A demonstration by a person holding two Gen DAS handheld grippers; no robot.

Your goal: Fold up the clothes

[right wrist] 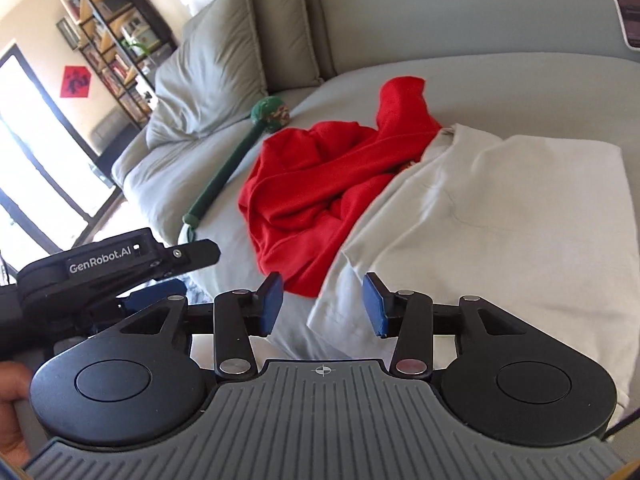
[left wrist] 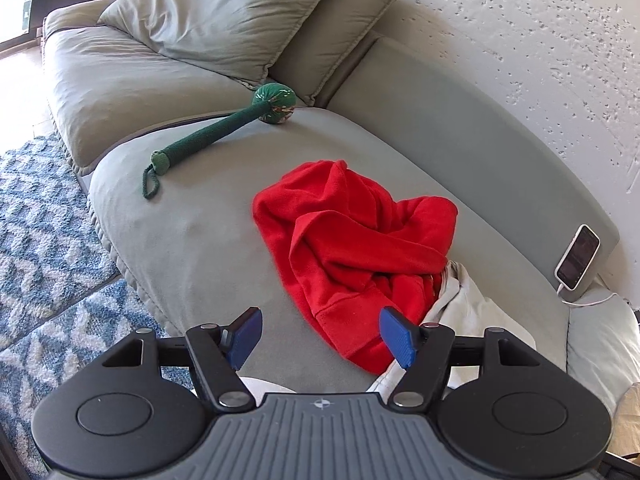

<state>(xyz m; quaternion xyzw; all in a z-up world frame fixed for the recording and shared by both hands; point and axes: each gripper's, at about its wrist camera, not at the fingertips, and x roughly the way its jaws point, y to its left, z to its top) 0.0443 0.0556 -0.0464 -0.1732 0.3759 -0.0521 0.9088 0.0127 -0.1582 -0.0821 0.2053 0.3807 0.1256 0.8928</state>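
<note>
Both hand-held grippers hover spread and empty at the sofa edge: the left faces the crumpled red top dead ahead, nearer it; the right faces the folded white garment, red top lying ahead-left.

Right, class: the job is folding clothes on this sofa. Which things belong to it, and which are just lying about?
For the job:
red top
white garment
left tongs
right tongs

Lying about:
green stick toy
phone
cushions
rug
</note>
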